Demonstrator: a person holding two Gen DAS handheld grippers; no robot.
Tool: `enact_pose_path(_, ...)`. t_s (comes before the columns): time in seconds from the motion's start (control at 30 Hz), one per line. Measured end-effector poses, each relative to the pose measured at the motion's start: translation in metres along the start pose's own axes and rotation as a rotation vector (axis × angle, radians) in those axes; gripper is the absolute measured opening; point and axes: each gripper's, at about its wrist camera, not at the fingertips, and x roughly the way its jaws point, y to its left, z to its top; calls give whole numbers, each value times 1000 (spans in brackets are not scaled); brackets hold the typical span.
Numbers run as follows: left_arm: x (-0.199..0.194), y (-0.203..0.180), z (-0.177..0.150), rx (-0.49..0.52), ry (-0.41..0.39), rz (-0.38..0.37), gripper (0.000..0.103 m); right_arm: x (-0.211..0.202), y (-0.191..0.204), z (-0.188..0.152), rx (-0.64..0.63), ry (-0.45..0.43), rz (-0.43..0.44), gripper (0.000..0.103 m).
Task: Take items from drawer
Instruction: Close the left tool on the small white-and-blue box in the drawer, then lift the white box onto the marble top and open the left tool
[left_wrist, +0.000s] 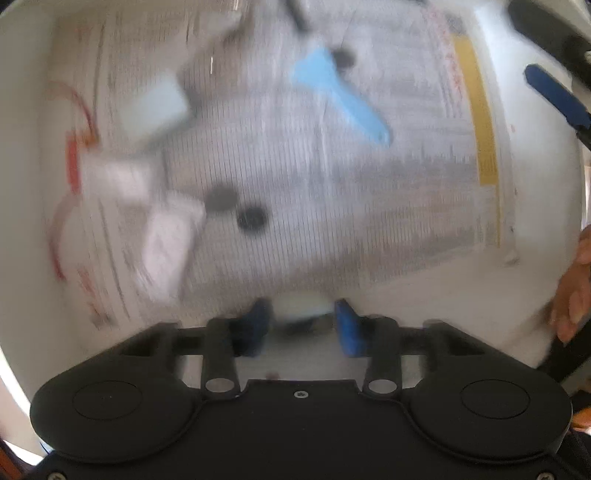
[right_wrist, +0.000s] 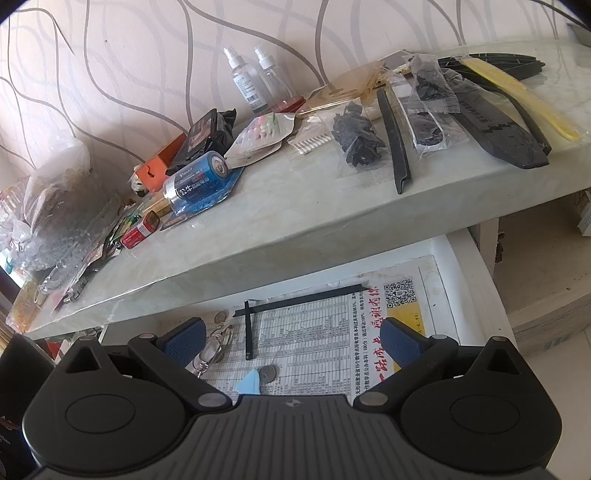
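Inside drawer (left_wrist: 22, 184), left gripper (left_wrist: 301, 321) pinches white object (left_wrist: 301, 308) (blurred).

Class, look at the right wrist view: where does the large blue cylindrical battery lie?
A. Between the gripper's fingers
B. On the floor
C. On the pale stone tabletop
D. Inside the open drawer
C: the large blue cylindrical battery rests on the pale stone tabletop, above the newspaper-lined drawer.

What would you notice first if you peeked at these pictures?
Probably the big blue battery lying among the clutter on the countertop by the wall. Below, the open drawer is lined with newspaper, where a light blue plastic piece stands out.
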Motion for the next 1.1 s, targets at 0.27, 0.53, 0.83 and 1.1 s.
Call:
enact_pose_path(0.27, -17, 17, -7, -36, -84, -21, 36, 1, 1, 0, 0, 1, 4, 103)
enact_pose_path(0.53, -115, 43, -18, -43, -327, 19, 36, 0, -1, 0, 0, 2, 4, 103)
enact_pose_path(0.83, -195, 44, -3, -42, -802, 211, 36, 0, 0, -1, -6, 11, 0, 103)
enact_pose_path(1.1, -155, 41, 45, 4, -946, 272, 35, 1, 1, 0, -9, 13, -4, 103)
